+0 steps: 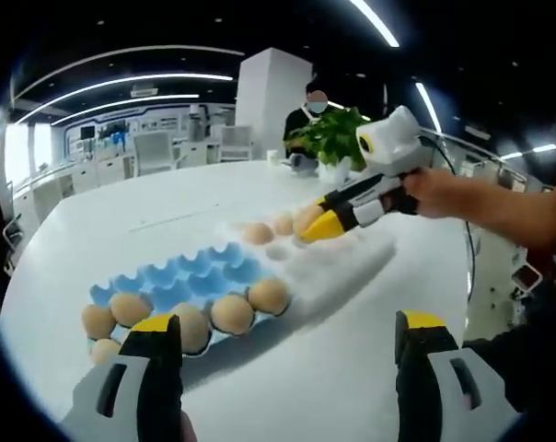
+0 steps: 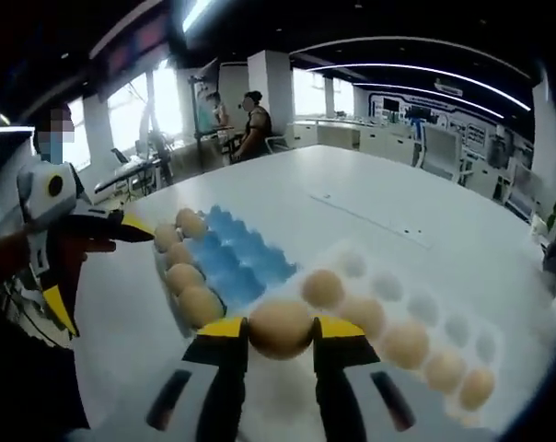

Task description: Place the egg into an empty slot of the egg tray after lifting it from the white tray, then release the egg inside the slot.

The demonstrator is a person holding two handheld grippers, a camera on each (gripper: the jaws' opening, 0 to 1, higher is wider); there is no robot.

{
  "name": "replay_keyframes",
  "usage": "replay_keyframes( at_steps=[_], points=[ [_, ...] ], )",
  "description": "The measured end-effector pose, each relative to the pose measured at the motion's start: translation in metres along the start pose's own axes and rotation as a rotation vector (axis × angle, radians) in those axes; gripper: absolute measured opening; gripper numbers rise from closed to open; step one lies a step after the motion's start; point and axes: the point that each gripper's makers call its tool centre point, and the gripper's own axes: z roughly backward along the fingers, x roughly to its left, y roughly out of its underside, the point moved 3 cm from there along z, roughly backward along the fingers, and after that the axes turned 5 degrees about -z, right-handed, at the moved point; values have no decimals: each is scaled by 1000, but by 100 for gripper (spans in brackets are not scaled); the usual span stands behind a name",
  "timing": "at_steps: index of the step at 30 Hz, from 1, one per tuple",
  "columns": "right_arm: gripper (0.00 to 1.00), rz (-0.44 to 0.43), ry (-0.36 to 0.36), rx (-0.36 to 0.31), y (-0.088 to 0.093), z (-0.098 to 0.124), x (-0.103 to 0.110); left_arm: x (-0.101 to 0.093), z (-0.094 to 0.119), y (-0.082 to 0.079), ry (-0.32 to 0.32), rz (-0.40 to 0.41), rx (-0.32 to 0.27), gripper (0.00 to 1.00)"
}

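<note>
Left gripper view: own jaws of the left gripper [image 1: 287, 368] rising spread wide at the bottom, nothing between them, hanging over the bare white table [image 1: 352, 368]. Just ahead of them, the blue egg tray [image 1: 200, 274], with eggs filling its near row and near-left corner and bare blue cups behind. Beyond it and touching or nearly so, the white tray [image 1: 338, 272]. Over that tray's far end, the right gripper [image 1: 329, 224], held by a hand [image 1: 434, 191], with yellow tips angled down among the loose eggs there (exact grip hard to read from this side). Potted plant [image 1: 331, 138] behind.

Right gripper view: jaws pressed in on the egg [image 2: 280, 328], pinched between the yellow pads, seemingly across its shorter width, though hard to tell. Held over the near edge of the white tray, whose cups run off to the right with several eggs in them. Blue egg tray up and to the left of the held egg, just beside the white tray; empty slots [image 2: 246, 258] on the side nearest the claw, filled cups along the far-left edge. Left gripper at the left rim, beyond the blue tray.

Judged from this: coming move a short carry leftward and forward (right arm already holding, so the nearer one), down into a bare blue cup.
</note>
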Motion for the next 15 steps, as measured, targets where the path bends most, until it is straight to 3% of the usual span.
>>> replay_keyframes(
  at_steps=[15],
  points=[
    [28, 63, -34, 9, -8, -24, 16, 14, 13, 7, -37, 14, 12, 98]
  ],
)
